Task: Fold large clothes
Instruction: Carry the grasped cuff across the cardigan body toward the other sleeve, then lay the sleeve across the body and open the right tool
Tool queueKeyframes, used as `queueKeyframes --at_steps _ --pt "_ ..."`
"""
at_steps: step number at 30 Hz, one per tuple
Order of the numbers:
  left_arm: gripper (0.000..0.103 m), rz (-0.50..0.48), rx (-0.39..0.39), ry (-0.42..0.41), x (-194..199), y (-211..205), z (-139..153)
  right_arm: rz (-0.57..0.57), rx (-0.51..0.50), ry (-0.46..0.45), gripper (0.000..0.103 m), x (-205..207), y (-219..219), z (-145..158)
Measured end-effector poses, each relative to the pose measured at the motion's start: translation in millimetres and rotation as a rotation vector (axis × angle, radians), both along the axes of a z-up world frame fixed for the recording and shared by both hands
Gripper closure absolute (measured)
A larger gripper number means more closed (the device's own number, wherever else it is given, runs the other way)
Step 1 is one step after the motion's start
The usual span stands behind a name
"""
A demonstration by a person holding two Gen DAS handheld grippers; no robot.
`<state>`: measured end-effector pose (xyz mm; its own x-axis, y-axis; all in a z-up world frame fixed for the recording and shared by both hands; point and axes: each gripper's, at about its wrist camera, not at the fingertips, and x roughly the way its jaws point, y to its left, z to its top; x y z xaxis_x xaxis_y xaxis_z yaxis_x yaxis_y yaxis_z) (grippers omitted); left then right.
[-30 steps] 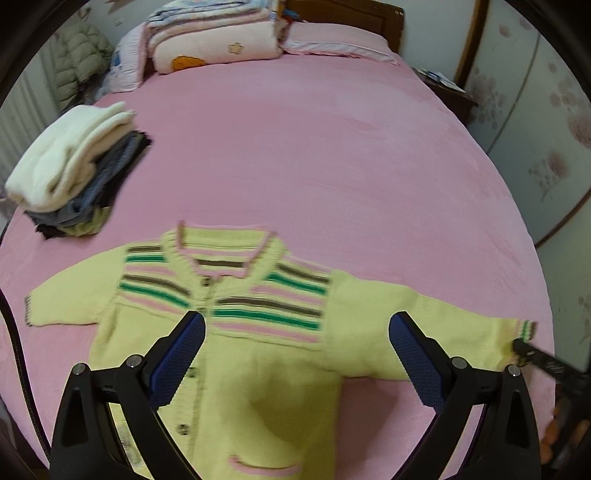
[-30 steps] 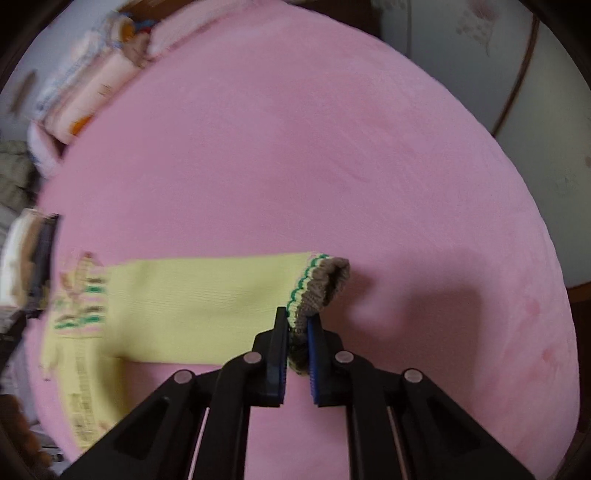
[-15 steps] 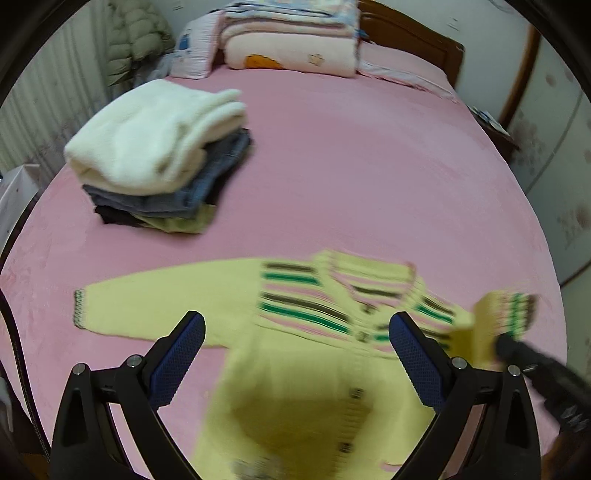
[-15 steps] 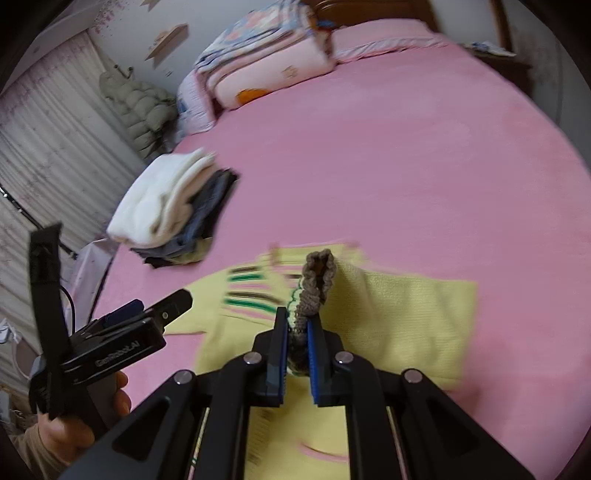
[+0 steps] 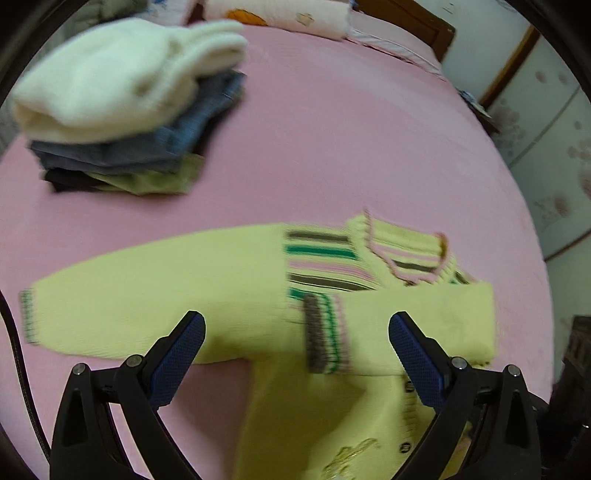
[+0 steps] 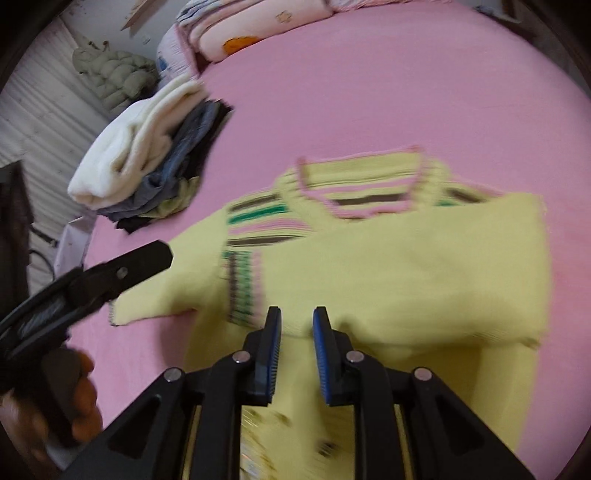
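A yellow knit cardigan point(image 5: 317, 402) with green, brown and pink chest stripes lies face up on the pink bed; it also shows in the right wrist view point(image 6: 406, 266). Its right sleeve point(image 5: 417, 325) is folded across the chest, its striped cuff point(image 5: 325, 332) near the middle. The left sleeve point(image 5: 147, 288) lies stretched out to the left. My left gripper point(image 5: 295, 354) is wide open and empty above the cardigan. My right gripper point(image 6: 296, 339) is slightly open and empty, just above the folded sleeve point(image 6: 424, 288). The left gripper's finger point(image 6: 122, 273) shows at the left of the right wrist view.
A stack of folded clothes point(image 5: 122, 107) with a white sweater on top sits on the bed at the far left, also in the right wrist view point(image 6: 147, 147). Folded quilts point(image 5: 288, 14) lie at the headboard. The pink bedspread point(image 5: 351, 140) stretches beyond the cardigan.
My right gripper carried the right sleeve's cuff leftward across the chest and let it go; its jaws have parted. My left gripper swung left toward the outstretched left sleeve.
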<state>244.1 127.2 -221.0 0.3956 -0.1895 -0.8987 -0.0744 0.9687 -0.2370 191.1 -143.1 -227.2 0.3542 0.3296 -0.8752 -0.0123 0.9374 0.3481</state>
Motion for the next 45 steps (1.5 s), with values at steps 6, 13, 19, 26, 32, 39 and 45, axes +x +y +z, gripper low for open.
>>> queueKeyframes --at_steps 6,13,19,26,32,39,45 --pt "0.05 -0.076 -0.086 0.086 21.9 -20.0 -45.4 -0.115 -0.095 0.015 0.085 -28.9 -54.8 3.5" --pt "0.049 -0.096 -0.024 0.116 31.5 -33.1 -67.0 -0.212 -0.16 0.059 0.085 -39.6 -106.1 -12.7" --pt "0.087 -0.101 -0.013 0.121 33.5 -39.2 -67.2 -0.203 -0.196 0.099 0.085 -42.2 -129.8 -30.8" --pt "0.094 -0.066 -0.048 0.02 34.1 -56.1 -33.0 -0.156 -0.21 0.063 0.085 -29.5 -127.7 -39.3" --pt "0.094 -0.012 -0.01 -0.036 29.6 -42.7 -15.0 -0.114 -0.268 0.007 0.077 -19.3 -114.6 -38.7" --pt "0.091 -0.059 0.089 0.048 34.7 -45.3 -71.1 -0.159 -0.31 0.026 0.076 -20.7 -119.7 -48.6" --pt "0.062 -0.029 0.08 0.055 32.8 -37.4 -44.7 -0.119 -0.364 0.046 0.076 -29.0 -112.5 -28.1"
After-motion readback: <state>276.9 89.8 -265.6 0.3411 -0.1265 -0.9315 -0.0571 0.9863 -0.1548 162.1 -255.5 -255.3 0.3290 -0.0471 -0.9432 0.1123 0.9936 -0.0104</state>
